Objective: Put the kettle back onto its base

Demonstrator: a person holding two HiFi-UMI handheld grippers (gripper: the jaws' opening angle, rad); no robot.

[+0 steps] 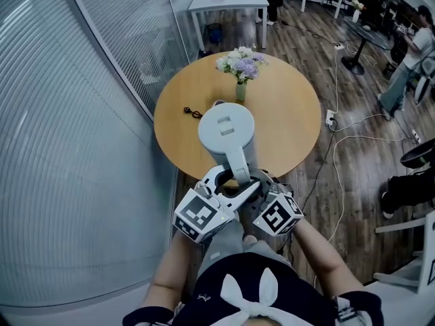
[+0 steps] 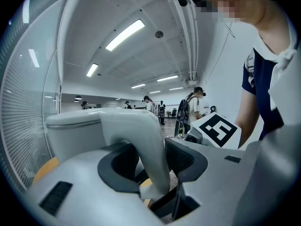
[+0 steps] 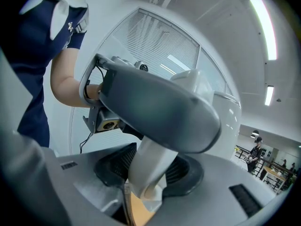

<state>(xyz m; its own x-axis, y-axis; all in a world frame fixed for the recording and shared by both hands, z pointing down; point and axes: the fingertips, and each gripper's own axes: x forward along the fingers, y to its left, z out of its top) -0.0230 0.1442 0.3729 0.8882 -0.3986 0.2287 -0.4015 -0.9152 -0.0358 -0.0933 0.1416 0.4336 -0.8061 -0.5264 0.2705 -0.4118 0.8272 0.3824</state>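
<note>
Kettle (image 1: 225, 129) sits straight out ahead of both sets of jaws, over the near edge of the round table (image 1: 285, 121), white lid up. The handle (image 1: 238, 163) is the bit that matters: it runs back from the lid and drops right into the gap of both grippers at once.

Left gripper (image 2: 151, 163) has its jaws wide apart with the handle between the pads. I can see a gap on the left-pad side, so that reads as around it, not squeezing. Right gripper (image 3: 149, 172) is the same deal: jaws spread, the lower part of the handle standing between them, nothing obviously pinched. In the right gripper view the left one's jaw sits just above, so the left is higher up the handle, nearer the lid, and the right has the low end.

Base: honestly can't spot it. It could be hidden under the kettle body, can't tell.

My guess is any lift needs both to close across the handle first, since its long axis runs up and down through both gaps.

Just past the kettle is a vase of flowers (image 1: 240, 70). A small dark thing (image 1: 193, 112) lies off to the left.
</note>
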